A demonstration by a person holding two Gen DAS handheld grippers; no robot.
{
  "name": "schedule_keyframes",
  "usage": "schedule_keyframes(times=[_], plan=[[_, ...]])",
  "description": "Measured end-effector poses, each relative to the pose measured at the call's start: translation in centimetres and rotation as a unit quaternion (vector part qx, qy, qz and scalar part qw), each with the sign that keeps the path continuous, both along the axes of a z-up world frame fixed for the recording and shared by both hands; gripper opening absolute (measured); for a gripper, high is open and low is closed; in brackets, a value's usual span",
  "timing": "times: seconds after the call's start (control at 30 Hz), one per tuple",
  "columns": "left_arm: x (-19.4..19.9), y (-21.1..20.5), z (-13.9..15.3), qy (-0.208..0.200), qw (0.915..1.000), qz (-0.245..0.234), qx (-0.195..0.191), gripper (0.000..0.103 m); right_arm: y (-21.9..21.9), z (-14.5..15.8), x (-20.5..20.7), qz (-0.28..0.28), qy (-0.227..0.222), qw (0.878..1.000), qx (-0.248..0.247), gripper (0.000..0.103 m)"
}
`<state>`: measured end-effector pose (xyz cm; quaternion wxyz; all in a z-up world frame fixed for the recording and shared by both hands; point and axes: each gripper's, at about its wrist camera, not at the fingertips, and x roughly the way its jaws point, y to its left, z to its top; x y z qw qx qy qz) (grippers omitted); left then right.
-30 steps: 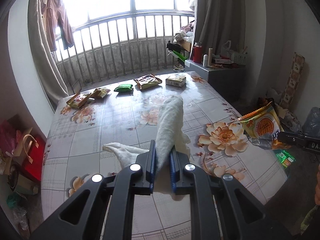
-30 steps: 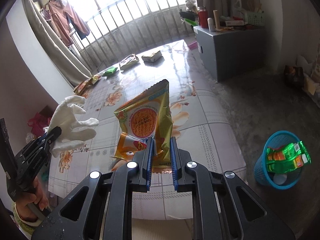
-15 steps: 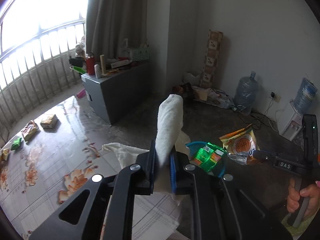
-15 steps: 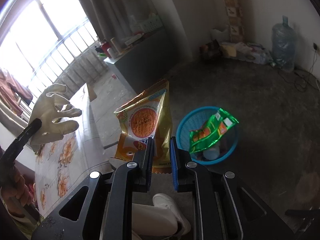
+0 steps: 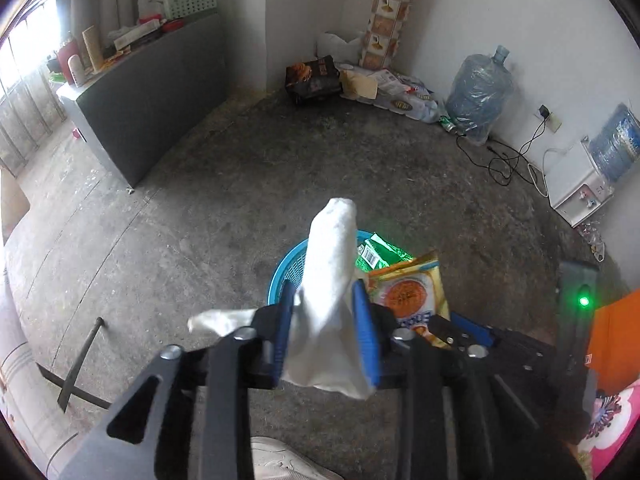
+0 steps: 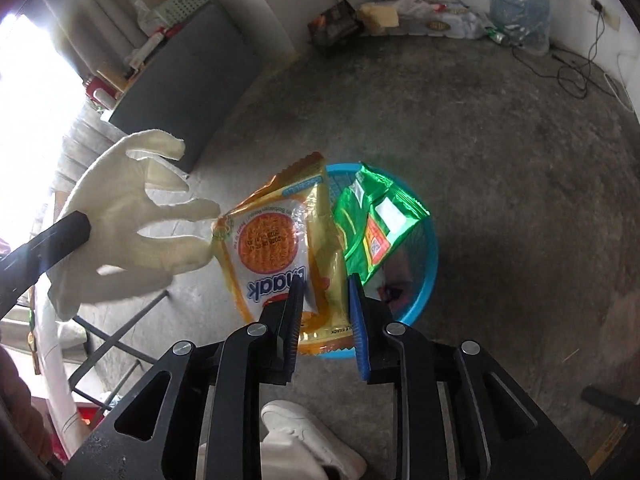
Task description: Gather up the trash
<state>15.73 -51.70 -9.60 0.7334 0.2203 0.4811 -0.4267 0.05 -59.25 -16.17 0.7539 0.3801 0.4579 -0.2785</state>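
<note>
On the concrete floor stands a blue basket (image 5: 289,268) (image 6: 430,248) with a green wrapper (image 5: 380,254) (image 6: 376,224) sticking out of it. My left gripper (image 5: 322,286) points down over the basket's near rim. Its jaws are opening and a white glove (image 5: 332,240) (image 6: 120,216) stands loose between the blue pads. My right gripper (image 6: 325,284) hangs just beside it over the basket. Its jaws are opening too, and a yellow snack packet (image 6: 276,240) (image 5: 408,292) sits between pads that have come off it.
A grey cabinet (image 5: 152,92) stands at the back left. Bags and boxes (image 5: 316,78), a large water bottle (image 5: 478,92), cables (image 5: 516,160) and a white dispenser (image 5: 580,196) line the far wall. A person's white shoe (image 6: 304,424) and metal table legs (image 6: 120,336) are close below.
Both grippers swung away from the flowered table and tipped down over the blue basket. The jaws of both have parted around the glove and the snack packet.
</note>
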Motion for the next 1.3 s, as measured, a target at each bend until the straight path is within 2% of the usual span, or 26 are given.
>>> schedule_keyframes(times=[0.03, 0.07, 0.17, 0.23, 0.33, 0.4, 0.47, 0.53, 0.6, 0.67, 0.77, 0.83, 0.97, 1.03, 1.13, 1.23, 1.3], plan=[[0.1, -0.5, -0.4, 0.001, 0.9999, 0.009, 0.01, 0.062, -0.6, -1.0, 0.4, -0.005, 0.004, 1.0, 0.003, 0.043], [0.2, -0.7, -0.7, 0.004, 0.9997, 0.021, 0.015, 0.062, -1.2, -1.9, 0.5, -0.013, 0.011, 1.0, 0.001, 0.053], [0.5, 0.1, -0.5, 0.023, 0.9992, 0.033, 0.005, 0.062, -1.7, -2.9, -0.2, -0.031, 0.021, 0.999, -0.001, 0.053], [0.2, 0.8, 0.6, 0.013, 0.9995, 0.028, -0.004, 0.063, -1.6, -2.5, -1.3, -0.038, 0.011, 0.999, 0.002, 0.053], [-0.8, 2.0, 3.0, -0.011, 0.9995, 0.021, -0.023, 0.063, -0.4, -0.9, -2.9, -0.032, 0.003, 0.999, -0.02, 0.054], [-1.7, 3.3, 5.3, -0.024, 0.9987, 0.015, -0.043, 0.064, 0.7, 0.8, -4.3, -0.024, -0.006, 0.999, -0.043, 0.056], [-2.9, 5.1, 7.7, -0.045, 0.9968, 0.01, -0.065, 0.07, 2.3, 3.3, -5.7, -0.014, -0.019, 0.997, -0.07, 0.062], [-4.1, 7.6, 10.3, -0.061, 0.9939, 0.006, -0.091, 0.085, 3.9, 5.9, -7.0, 0.0, -0.044, 0.994, -0.1, 0.071], [-5.1, 10.8, 12.8, -0.061, 0.99, 0.014, -0.127, 0.097, 6.3, 9.1, -8.5, 0.012, -0.074, 0.988, -0.134, 0.08], [-6.1, 14.2, 15.0, -0.076, 0.9852, 0.028, -0.151, 0.098, 8.9, 12.3, -9.8, 0.025, -0.099, 0.979, -0.177, 0.093], [-7.5, 19.7, 17.8, -0.099, 0.9774, 0.056, -0.178, 0.098, 12.7, 16.3, -10.8, 0.041, -0.129, 0.963, -0.234, 0.095], [-8.2, 23.5, 19.1, -0.109, 0.9722, 0.092, -0.186, 0.098, 15.7, 18.6, -11.2, 0.064, -0.148, 0.951, -0.264, 0.095], [-10.0, 31.4, 20.0, -0.138, 0.958, 0.175, -0.18, 0.098, 21.3, 21.8, -11.5, 0.084, -0.17, 0.926, -0.325, 0.095], [-11.0, 34.9, 19.4, -0.167, 0.9489, 0.218, -0.155, 0.098, 23.6, 22.5, -11.5, 0.11, -0.189, 0.919, -0.329, 0.095], [-11.9, 38.8, 17.4, -0.19, 0.9383, 0.272, -0.097, 0.098, 26.5, 22.4, -10.0, 0.157, -0.157, 0.921, -0.321, 0.095], [-12.5, 42.1, 14.8, -0.173, 0.9306, 0.316, -0.062, 0.097, 29.1, 21.2, -7.8, 0.204, -0.12, 0.928, -0.289, 0.095], [-12.6, 44.1, 13.2, -0.156, 0.9214, 0.354, -0.042, 0.097, 30.5, 19.8, -6.8, 0.231, -0.098, 0.93, -0.271, 0.095]])
